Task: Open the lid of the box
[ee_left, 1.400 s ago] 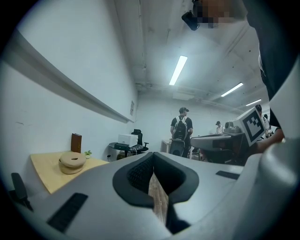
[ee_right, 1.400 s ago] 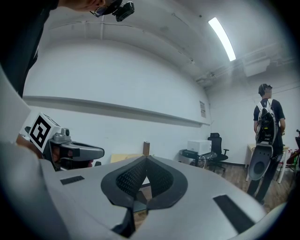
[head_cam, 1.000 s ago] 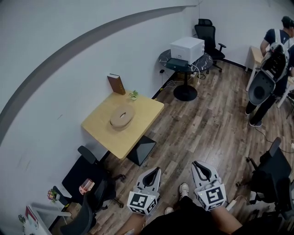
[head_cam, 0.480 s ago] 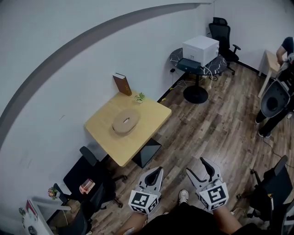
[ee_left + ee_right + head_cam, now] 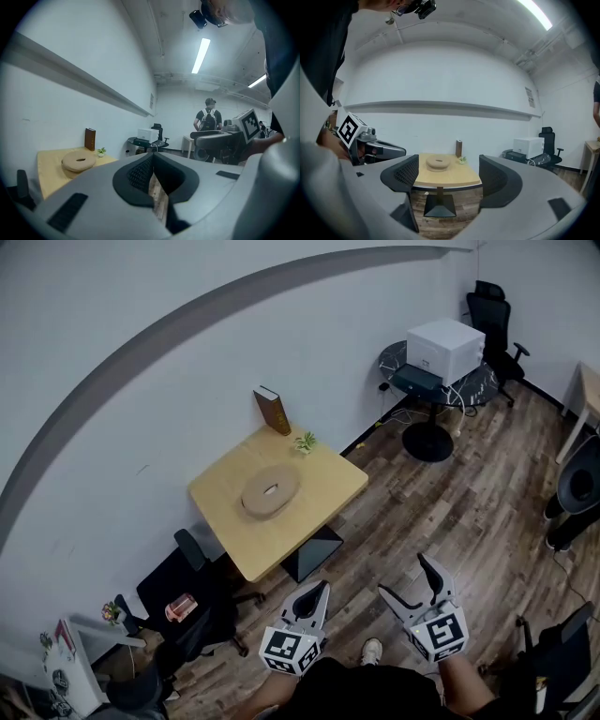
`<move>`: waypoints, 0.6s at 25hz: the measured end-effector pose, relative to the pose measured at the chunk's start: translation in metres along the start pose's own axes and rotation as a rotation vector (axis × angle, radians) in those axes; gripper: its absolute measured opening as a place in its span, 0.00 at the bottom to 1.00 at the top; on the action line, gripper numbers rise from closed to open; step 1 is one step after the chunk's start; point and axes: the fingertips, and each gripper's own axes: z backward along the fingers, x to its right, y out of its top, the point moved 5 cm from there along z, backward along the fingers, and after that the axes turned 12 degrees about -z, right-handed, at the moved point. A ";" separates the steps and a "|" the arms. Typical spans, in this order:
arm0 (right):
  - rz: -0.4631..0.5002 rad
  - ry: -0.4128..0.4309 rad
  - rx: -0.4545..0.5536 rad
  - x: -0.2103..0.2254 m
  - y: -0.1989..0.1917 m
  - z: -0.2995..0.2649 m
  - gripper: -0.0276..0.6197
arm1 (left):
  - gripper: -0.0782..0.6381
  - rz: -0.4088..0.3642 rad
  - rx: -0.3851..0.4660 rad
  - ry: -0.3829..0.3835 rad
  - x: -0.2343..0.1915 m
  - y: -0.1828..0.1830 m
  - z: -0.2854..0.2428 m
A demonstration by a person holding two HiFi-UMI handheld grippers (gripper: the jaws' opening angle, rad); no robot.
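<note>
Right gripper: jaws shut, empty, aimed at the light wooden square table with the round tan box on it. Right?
Not shut. The right gripper view shows the right gripper open, jaws wide apart after just opening, nothing between them. The rest holds: it is aimed at the light wooden square table with the round tan box on it.

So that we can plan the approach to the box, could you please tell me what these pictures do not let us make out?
- box: too small in every view to show a lid seam or hinge.
- book: head view, cover print too small to read.
- pink item at lower left: head view, too small to identify.
- table: left gripper view, near end hidden behind the shut left gripper.
</note>
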 end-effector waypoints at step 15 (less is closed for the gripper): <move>-0.077 0.108 -0.025 0.019 -0.007 -0.088 0.68 | 0.13 0.067 -0.061 0.170 -0.068 -0.033 -0.021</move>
